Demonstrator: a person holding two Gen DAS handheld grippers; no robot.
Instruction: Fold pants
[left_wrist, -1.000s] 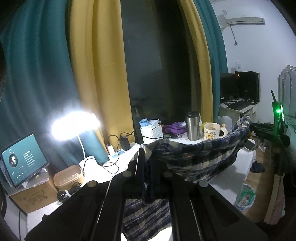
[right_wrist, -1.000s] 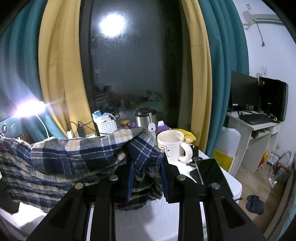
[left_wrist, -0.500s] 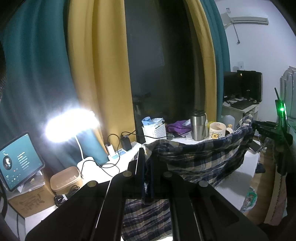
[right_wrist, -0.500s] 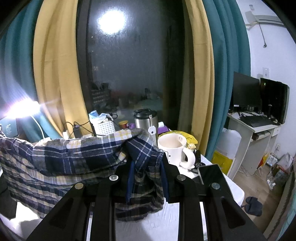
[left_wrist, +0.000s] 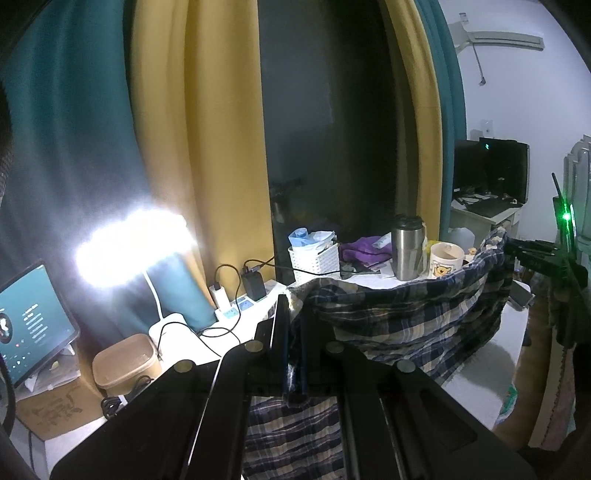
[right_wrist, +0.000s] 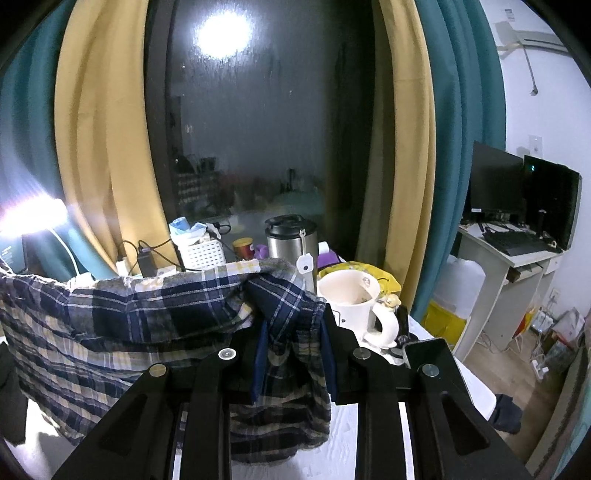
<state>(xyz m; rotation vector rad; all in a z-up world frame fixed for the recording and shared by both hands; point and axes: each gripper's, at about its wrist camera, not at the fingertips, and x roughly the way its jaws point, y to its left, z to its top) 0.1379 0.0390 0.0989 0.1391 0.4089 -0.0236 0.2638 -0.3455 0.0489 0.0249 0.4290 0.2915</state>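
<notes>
Pants (left_wrist: 399, 317) hung stretched in the air above the white table (left_wrist: 476, 373), one end in each gripper. Left gripper (left_wrist: 291, 325) clenched on a bunched edge, cloth squeezed between its fingers and trailing below. Right gripper (right_wrist: 293, 332) gripped the other end (fold draped over the fingertips), beside the mug (right_wrist: 352, 302).

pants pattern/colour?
Plaid: navy, white and pale yellow checks on the pants. Clearest in the right wrist view.

Navy-and-cream plaid pants (right_wrist: 155, 317), mustard and teal curtains (right_wrist: 417, 147) (a cream mug (right_wrist: 354, 306) too).
</notes>
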